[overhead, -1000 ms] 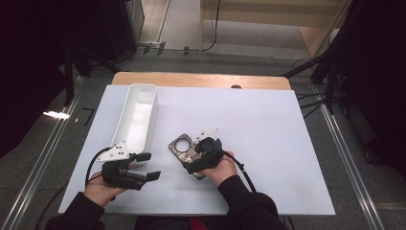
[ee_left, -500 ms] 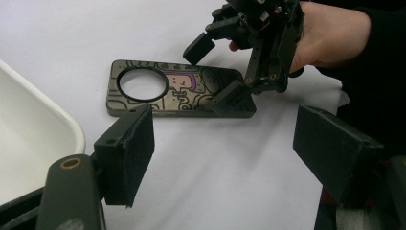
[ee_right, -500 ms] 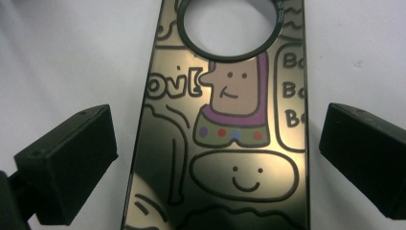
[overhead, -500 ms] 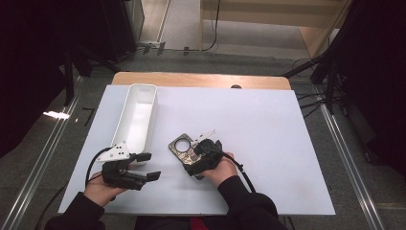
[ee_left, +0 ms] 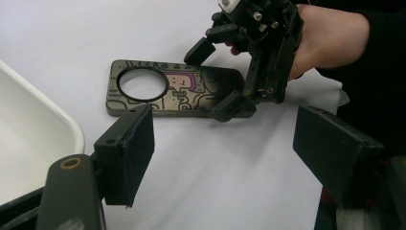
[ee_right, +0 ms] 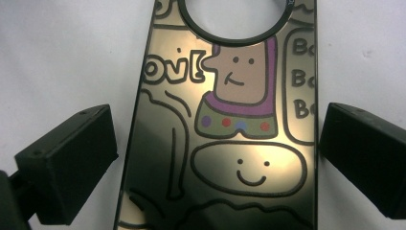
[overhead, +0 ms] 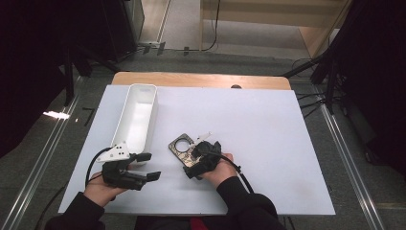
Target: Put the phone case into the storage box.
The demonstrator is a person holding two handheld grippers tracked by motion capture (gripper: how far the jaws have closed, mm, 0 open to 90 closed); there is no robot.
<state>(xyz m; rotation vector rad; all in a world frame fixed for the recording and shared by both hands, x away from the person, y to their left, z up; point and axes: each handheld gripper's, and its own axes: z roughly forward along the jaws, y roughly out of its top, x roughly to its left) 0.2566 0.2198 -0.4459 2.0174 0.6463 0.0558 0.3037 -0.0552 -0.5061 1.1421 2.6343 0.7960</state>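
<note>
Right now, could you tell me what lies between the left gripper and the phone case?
Only bare white table: the left gripper view shows nothing between the left gripper and the phone case.

The high view looks forward and down from above the person's side of the white table (overhead: 268,124), far enough off to take in the whole top and the floor beyond. The left gripper view sits low near the table surface and looks sideways across it at the phone case (ee_left: 174,93), with the right gripper (ee_left: 225,79) straddling its end. The right gripper view looks steeply down along its own jaws, very close over that same phone case (ee_right: 230,129), which all three views share (overhead: 184,148).
</note>
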